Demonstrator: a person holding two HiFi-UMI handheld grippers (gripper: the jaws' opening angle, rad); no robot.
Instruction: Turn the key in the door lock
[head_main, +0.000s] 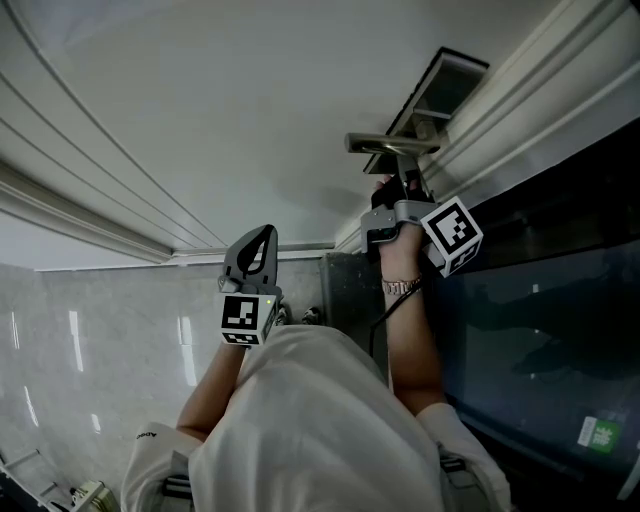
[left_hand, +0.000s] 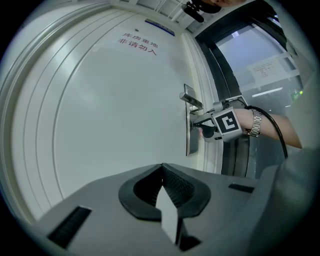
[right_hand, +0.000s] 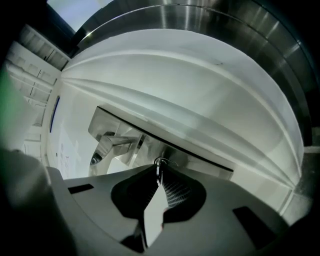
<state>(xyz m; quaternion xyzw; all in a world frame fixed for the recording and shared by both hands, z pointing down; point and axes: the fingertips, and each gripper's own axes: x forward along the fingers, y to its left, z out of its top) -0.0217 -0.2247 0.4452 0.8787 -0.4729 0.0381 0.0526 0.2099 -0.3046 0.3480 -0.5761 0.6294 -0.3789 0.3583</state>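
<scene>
A white door (head_main: 230, 130) carries a steel lock plate (left_hand: 191, 137) with a lever handle (head_main: 392, 143). My right gripper (head_main: 393, 192) sits just under the handle, tips against the plate, level with the door. In the right gripper view its jaws (right_hand: 159, 172) are shut on a thin metal key (right_hand: 160, 164) whose wire ring shows at the tips; the keyhole itself is hidden. The handle (right_hand: 116, 142) lies just left of the key. My left gripper (head_main: 254, 258) hangs apart from the door, left of the lock, with its jaws (left_hand: 161, 170) shut on nothing.
A dark glass panel (head_main: 560, 300) in a black frame runs along the door's lock side. Red printed characters (left_hand: 137, 42) mark the door's upper part. A pale marble wall (head_main: 90, 350) lies beyond the hinge side. A cable (left_hand: 272, 125) trails from the right gripper.
</scene>
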